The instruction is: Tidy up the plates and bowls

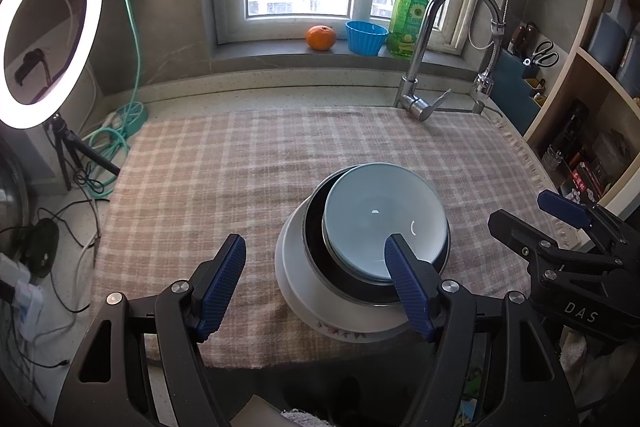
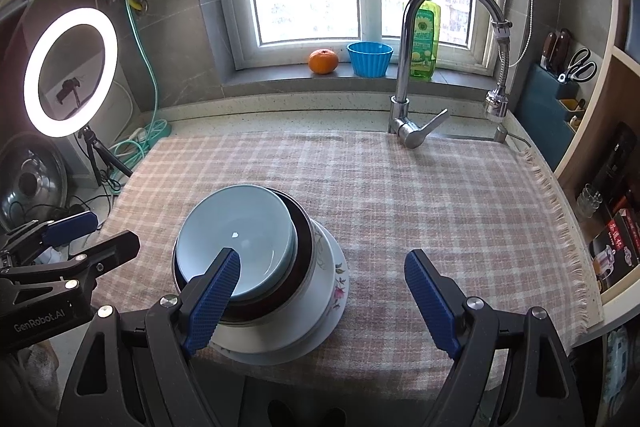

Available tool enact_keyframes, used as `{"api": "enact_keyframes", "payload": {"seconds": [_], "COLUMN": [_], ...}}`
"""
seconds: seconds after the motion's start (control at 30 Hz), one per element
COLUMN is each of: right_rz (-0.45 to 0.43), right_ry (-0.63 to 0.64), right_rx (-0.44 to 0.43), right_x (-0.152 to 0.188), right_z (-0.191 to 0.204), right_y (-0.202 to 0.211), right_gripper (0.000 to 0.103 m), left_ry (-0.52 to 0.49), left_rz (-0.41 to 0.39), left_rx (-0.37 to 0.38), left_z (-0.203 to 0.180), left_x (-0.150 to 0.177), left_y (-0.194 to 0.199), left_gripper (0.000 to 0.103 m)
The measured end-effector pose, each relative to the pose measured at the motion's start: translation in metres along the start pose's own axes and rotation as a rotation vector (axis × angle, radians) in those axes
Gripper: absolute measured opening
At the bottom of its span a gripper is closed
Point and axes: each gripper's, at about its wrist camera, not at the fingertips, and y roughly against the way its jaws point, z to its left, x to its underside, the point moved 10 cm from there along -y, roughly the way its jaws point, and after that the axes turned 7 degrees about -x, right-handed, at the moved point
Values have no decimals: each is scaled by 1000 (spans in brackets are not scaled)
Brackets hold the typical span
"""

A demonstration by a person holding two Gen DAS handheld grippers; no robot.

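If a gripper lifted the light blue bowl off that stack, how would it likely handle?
The light blue bowl looks glazed and glossy, so probably slippery and breakable. It sits off-centre in the dark metal bowl, so it may slide or rock when nudged. It is likely rigid.

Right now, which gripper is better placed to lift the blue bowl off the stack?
Neither clearly. The blue bowl lies between the open left gripper and open right gripper, one finger of each over its near rim.

Two close wrist views angled down toward the window, sharing stacked bowls (image 1: 380,227) on checked cloth (image 2: 400,187).
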Motion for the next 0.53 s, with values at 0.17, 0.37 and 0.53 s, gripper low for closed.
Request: {"api": "enact_keyframes", "payload": {"seconds": [0.17,0.37,0.53], "right_rz": [1,4,12], "right_ry": [-5,-4,0], "right_rx": [4,6,7], "right_x": [1,1,1], "right_z": [-1,-1,0], "right_y": [1,1,-2], "right_gripper": [81,81,81], "left_ry": [-3,0,4], "left_rz": [0,1,1], "left_rx": [3,4,0], "left_z": [1,1,5], "left_x": [0,0,0], "left_y": [0,0,-1], "left_gripper": [72,72,72]}}
